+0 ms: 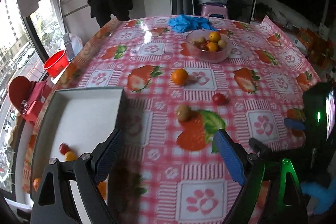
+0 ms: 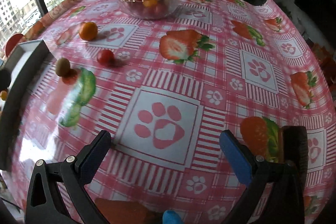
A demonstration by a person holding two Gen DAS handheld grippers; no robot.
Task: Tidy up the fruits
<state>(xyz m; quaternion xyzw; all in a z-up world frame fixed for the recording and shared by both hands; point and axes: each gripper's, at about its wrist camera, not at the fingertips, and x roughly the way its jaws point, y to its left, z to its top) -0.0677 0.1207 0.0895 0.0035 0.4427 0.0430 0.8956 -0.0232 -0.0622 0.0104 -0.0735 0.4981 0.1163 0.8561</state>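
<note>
While both grippers hang open and empty, fruit sits sorted and loose on the desk (image 1: 147, 171).

Largest, the white tray (image 1: 88, 117) at 9 o'clock in the left view holds a red tomato (image 1: 63, 148) and a yellow one (image 1: 70, 155); the glass bowl (image 1: 210, 49) at 12 holds mixed fruit. Orange (image 1: 179, 76), kiwi (image 1: 183, 112) and tomato (image 1: 218, 98) lie apart mid-desk. Left gripper (image 1: 168, 152) and right gripper (image 2: 166, 156) hover over bare cloth.

We see bare bench (image 2: 168, 81) ahead of both claws. The orange (image 2: 88, 30), tomato (image 2: 105, 56) and kiwi (image 2: 63, 67) crowd the box wall (image 2: 25, 68) at left.
</note>
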